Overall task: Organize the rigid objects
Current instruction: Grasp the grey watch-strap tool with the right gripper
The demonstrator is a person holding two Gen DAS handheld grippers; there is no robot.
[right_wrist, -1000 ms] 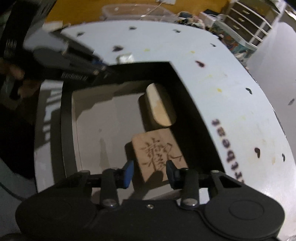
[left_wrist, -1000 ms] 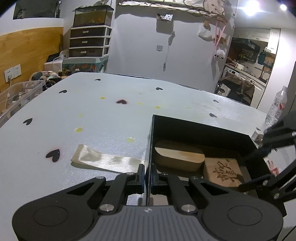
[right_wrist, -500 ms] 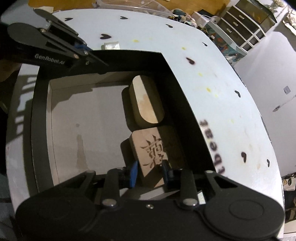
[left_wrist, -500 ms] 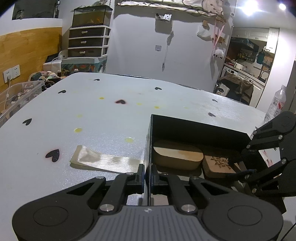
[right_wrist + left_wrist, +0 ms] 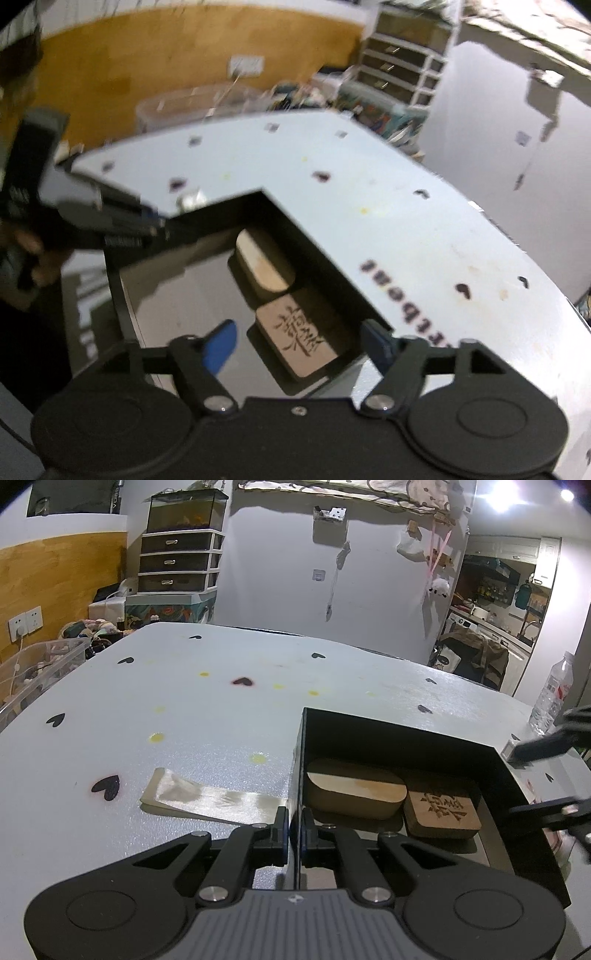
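The black box (image 5: pixel 402 734) holds an oval wooden block (image 5: pixel 354 794) beside an engraved wooden tile (image 5: pixel 441 808). The left gripper (image 5: pixel 294 829) pinches the box's wall; the right gripper (image 5: pixel 299 341) has just spread its fingers above the tile.

Left wrist view is staying sharp; ceiling lights (image 5: pixel 502 500) are flaring at upper right, glare is sheening the table (image 5: pixel 184 709). Right wrist view is smearing with motion blur. Box (image 5: pixel 406 746) interior is sitting in shadow. Fisheye edges are bending, corners darkening.

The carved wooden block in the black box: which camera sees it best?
The left wrist view: the carved wooden block is sharp and unobstructed beside the oval block. The right wrist view shows it closer, but motion-blurred.
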